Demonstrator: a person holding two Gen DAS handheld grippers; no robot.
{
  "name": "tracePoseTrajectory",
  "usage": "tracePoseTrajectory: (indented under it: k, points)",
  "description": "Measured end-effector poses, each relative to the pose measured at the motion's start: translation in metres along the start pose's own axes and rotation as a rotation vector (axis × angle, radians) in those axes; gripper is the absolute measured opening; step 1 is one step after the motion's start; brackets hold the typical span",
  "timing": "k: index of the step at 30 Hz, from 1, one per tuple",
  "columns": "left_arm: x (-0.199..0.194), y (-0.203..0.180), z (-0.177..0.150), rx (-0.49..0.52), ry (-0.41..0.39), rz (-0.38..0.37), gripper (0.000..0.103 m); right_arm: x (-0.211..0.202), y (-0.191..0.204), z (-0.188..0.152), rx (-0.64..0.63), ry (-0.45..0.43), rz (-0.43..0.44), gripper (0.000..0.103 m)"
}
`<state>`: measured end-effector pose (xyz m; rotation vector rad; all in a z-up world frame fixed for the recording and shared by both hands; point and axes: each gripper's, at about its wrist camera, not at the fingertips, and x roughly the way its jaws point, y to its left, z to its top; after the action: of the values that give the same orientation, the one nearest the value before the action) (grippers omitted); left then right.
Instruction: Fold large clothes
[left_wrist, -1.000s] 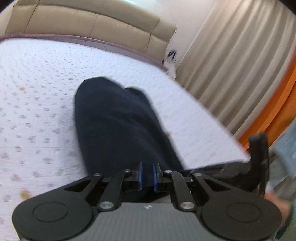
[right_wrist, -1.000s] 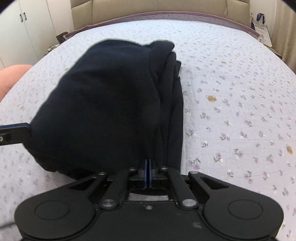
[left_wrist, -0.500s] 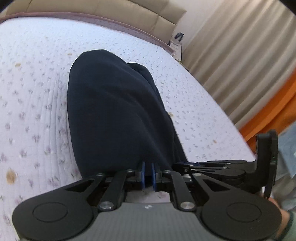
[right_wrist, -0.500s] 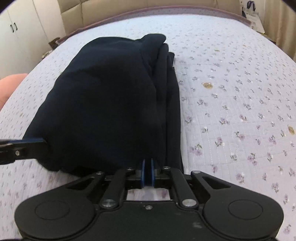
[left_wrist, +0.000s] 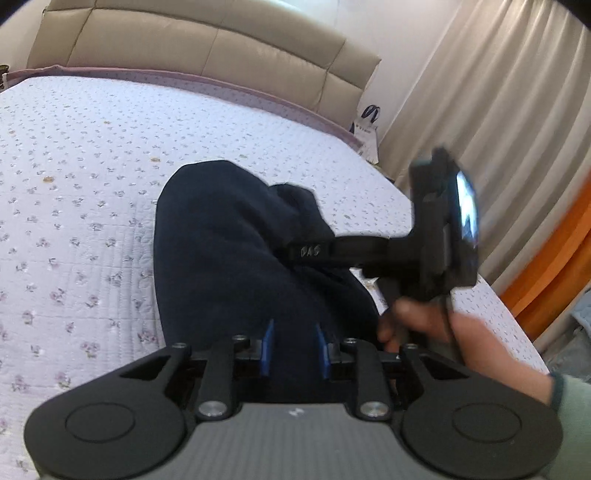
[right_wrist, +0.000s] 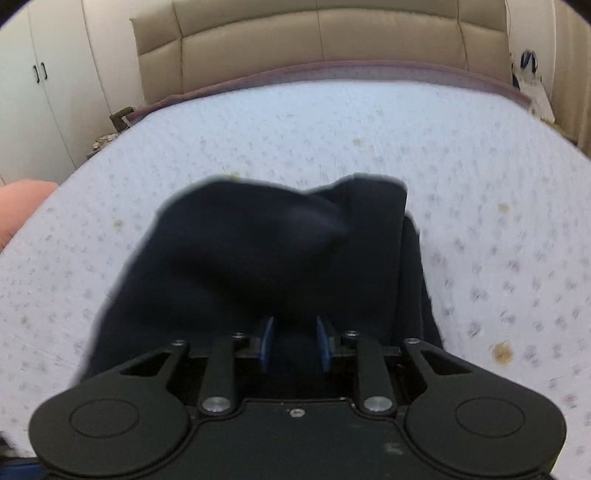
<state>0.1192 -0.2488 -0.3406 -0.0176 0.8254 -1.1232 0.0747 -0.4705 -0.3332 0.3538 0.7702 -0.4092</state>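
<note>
Both the left tool (left_wrist: 293, 347) and the right tool (right_wrist: 293, 345) stand parted, gripping nothing. The folded dark garment (left_wrist: 229, 266) lies on the bed (left_wrist: 74, 184) at twelve o'clock, apparently released to settle flat.

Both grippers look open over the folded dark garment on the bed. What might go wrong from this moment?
1. The navy garment bulges unevenly, with a loose flap at its far right corner, so the fold may slump open.
2. The left gripper and right gripper hang open just over the cloth; a finger could snag it when pulling away.
3. The right-wrist view is motion-blurred, suggesting quick movement.
</note>
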Motion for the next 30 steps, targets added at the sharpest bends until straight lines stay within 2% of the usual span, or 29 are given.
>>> tracePoseTrajectory:
  k: [5, 9, 10, 11, 12, 13, 15, 18, 21, 23, 26, 28, 29, 30]
  points:
    - [-0.003, 0.003, -0.003, 0.055, 0.004, -0.013, 0.027, -0.022, -0.006, -0.012, -0.061, -0.038, 0.006, 0.026]
    - [-0.016, 0.000, 0.001, 0.102, 0.025, -0.013, 0.027, -0.033, -0.026, -0.018, 0.008, -0.016, 0.065, 0.031]
    - [-0.021, 0.000, 0.002, 0.115, 0.035, -0.016, 0.030, -0.036, -0.029, -0.018, 0.015, -0.008, 0.069, 0.038]
    - [-0.024, 0.000, 0.003, 0.133, 0.054, -0.019, 0.033, -0.045, -0.034, -0.023, 0.015, 0.001, 0.054, 0.052]
    - [-0.027, 0.001, 0.004, 0.150, 0.069, -0.016, 0.044, -0.050, -0.036, -0.027, 0.015, 0.017, 0.024, 0.094]
    - [-0.030, 0.001, 0.006, 0.163, 0.087, 0.010, 0.064, -0.055, -0.039, -0.032, 0.019, 0.032, -0.010, 0.102]
    - [-0.034, 0.007, 0.012, 0.135, 0.083, 0.064, 0.082, -0.071, -0.050, -0.042, 0.032, 0.028, -0.008, 0.102]
    - [-0.042, 0.026, 0.027, -0.003, 0.031, 0.035, 0.085, -0.093, -0.063, -0.045, 0.066, 0.021, 0.050, 0.102]
    - [-0.028, 0.046, 0.045, -0.128, 0.034, 0.026, 0.092, -0.097, -0.069, -0.037, 0.079, 0.012, 0.104, 0.102]
    - [-0.009, 0.056, 0.054, -0.163, 0.066, 0.016, 0.092, -0.088, -0.073, -0.030, 0.085, 0.016, 0.123, 0.102]
    - [0.028, 0.077, 0.055, -0.289, 0.145, -0.035, 0.092, -0.061, -0.086, -0.026, 0.134, 0.059, 0.159, 0.102]
    - [0.050, 0.089, 0.050, -0.344, 0.211, -0.046, 0.093, -0.037, -0.100, -0.026, 0.219, 0.131, 0.202, 0.102]
    - [0.057, 0.093, 0.048, -0.348, 0.222, -0.046, 0.095, -0.025, -0.109, -0.029, 0.294, 0.172, 0.252, 0.102]
    - [0.061, 0.098, 0.044, -0.368, 0.210, -0.080, 0.096, -0.016, -0.116, -0.031, 0.346, 0.195, 0.293, 0.102]
